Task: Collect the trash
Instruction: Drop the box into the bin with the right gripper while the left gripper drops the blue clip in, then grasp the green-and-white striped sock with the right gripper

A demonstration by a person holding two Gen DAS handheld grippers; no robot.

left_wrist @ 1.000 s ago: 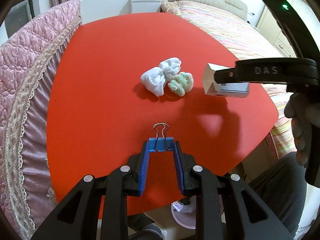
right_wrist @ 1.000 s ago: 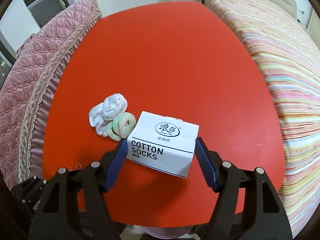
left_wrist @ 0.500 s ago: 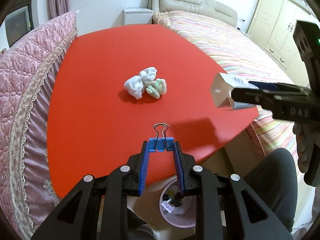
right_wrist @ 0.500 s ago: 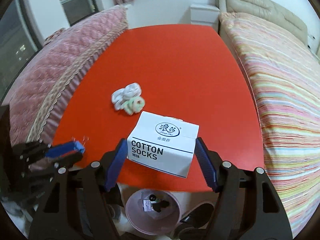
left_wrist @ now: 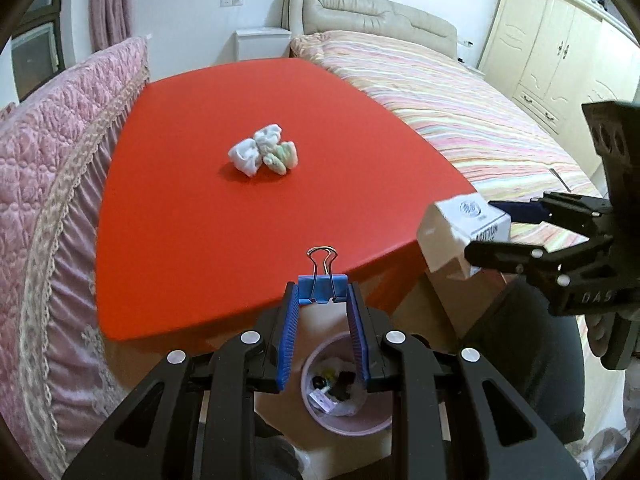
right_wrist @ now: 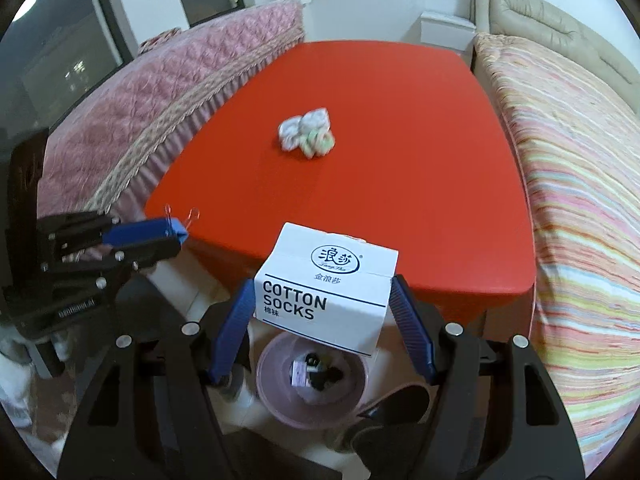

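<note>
Left tool [left_wrist: 322, 308]: pinching a blue binder clip [left_wrist: 322, 287], wire loops forward. Right tool [right_wrist: 324, 308]: clamped on a white sock box [right_wrist: 326, 286]. Pink bin [right_wrist: 312, 384]: on the floor off the red counter's [left_wrist: 248, 216] near edge, at 6 o'clock below both loads. Socks [left_wrist: 264, 154]: on the counter at 12 o'clock. Advice: centre each load above the bin's mouth, lower, then release.
</note>
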